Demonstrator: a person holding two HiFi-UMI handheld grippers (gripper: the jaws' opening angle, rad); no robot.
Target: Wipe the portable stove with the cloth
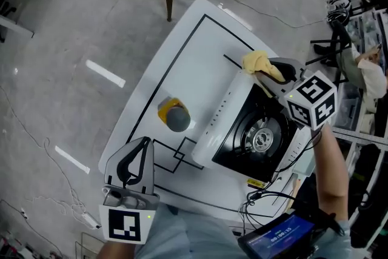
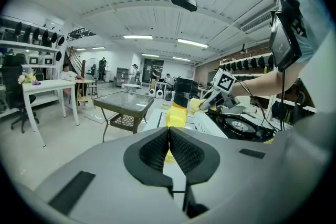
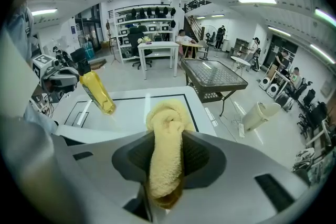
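On the white table [image 1: 182, 63] the portable stove [image 1: 262, 133] sits at the near right edge, with its black burner top open to view and its white side panel facing the middle of the table. A yellow bottle [image 1: 174, 113] with a grey cap stands just left of the stove, apart from it. The yellow cloth [image 1: 257, 62] is bunched at the stove's far corner, and I cannot tell whether it touches the surface yet. It is clamped in the jaws of my right gripper [image 1: 271, 74], with a fold sticking out past the tips. My left gripper [image 1: 136, 159] hangs over the near left corner of the table, jaws pressed together on nothing.

To wipe well, I judge I should lower the cloth flat onto the white panel and press lightly. Then I would draw long, overlapping strokes toward me before moving to the burner area. A firm grip should stop the cloth slipping. I'd also steer clear of the bottle, which could tip if knocked.
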